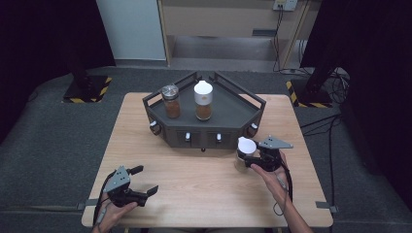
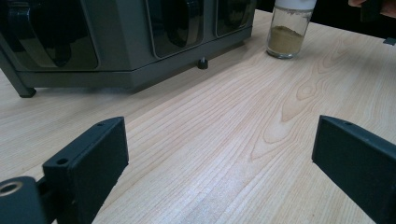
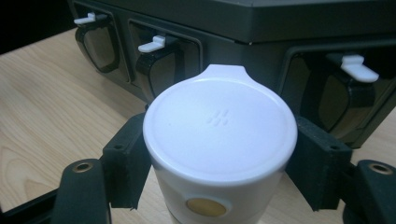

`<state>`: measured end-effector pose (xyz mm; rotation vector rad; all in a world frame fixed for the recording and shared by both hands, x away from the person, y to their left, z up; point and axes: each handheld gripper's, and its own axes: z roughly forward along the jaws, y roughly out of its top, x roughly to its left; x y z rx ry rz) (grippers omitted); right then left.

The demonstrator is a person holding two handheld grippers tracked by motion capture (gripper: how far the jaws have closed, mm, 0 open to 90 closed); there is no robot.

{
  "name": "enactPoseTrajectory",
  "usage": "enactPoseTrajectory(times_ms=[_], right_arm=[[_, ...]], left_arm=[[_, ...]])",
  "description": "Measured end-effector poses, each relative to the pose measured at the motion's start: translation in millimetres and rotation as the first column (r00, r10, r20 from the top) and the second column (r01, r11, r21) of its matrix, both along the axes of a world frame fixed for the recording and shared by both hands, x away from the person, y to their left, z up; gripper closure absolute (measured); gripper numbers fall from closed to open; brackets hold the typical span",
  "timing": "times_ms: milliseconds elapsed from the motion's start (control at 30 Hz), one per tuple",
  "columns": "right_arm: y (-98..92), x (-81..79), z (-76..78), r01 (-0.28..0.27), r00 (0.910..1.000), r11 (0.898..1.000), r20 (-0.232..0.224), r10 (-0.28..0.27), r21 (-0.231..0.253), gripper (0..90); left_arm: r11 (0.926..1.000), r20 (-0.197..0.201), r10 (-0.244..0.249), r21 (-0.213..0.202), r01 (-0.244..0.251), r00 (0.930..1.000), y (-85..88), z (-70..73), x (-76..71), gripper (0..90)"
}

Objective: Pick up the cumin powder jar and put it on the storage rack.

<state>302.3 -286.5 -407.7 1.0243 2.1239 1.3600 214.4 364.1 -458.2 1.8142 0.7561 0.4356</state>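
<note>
While the left gripper (image 1: 145,180) is resting wide open over the table (image 1: 204,174), the right gripper (image 1: 247,161) is clamping the white-capped spice jar (image 1: 244,151) before the dark rack (image 1: 204,116)

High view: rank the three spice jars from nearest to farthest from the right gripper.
1. White-lidded jar on the table, clamped in the right gripper.
2. White-capped jar on the rack, middle.
3. Metal-lidded jar on the rack, farther left.
</note>
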Motion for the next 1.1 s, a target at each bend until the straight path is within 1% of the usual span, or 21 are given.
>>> enactPoseTrajectory(times_ms=[33, 100, 200, 367, 533, 667, 867, 1100], right_arm=[[2.2, -2.1, 2.2, 0.004, 1.0000, 1.000, 0.008, -0.004, -0.017, 30.5], [2.9, -3.2, 3.2, 0.000, 1.0000, 1.000, 0.010, 0.000, -0.025, 30.6], [1.7, -4.0, 2.8, -0.002, 1.0000, 1.000, 0.008, 0.003, -0.017, 30.7], [0.4, -4.1, 4.6, -0.003, 1.0000, 1.000, 0.004, 0.003, -0.017, 30.8], [-1.5, -4.3, 12.7, -0.018, 0.9998, 1.000, 0.004, 0.018, -0.021, 30.8], [-0.6, -3.7, 24.9, -0.039, 0.9992, 0.999, 0.001, 0.039, -0.027, 30.8], [4.2, -2.2, 45.1, -0.072, 0.9973, 0.997, -0.014, 0.072, -0.032, 30.8], [9.0, -2.9, 71.2, -0.094, 0.9953, 0.995, -0.025, 0.093, -0.027, 30.8]], left_arm=[[1.0000, 0.000, -0.001, 0.000, 0.001, 1.0000, 0.0, 0.0, 0.0, 2.5], [1.0000, 0.001, -0.002, 0.001, 0.002, 1.0000, -0.1, 0.2, 0.0, 2.5], [1.0000, 0.000, -0.001, 0.001, 0.001, 1.0000, -0.1, 0.1, 0.1, 2.5], [1.0000, 0.000, -0.001, 0.000, 0.001, 1.0000, 0.0, 0.0, 0.1, 2.5], [1.0000, 0.000, -0.001, 0.001, 0.001, 1.0000, -0.2, 0.0, 0.3, 2.5], [1.0000, 0.000, -0.002, 0.002, 0.002, 1.0000, -0.2, 0.2, 0.2, 2.5], [1.0000, 0.001, -0.003, 0.002, 0.003, 1.0000, -0.1, 0.1, 0.4, 2.5], [1.0000, 0.000, -0.003, 0.003, 0.003, 1.0000, -0.3, 0.2, 0.4, 2.5]])
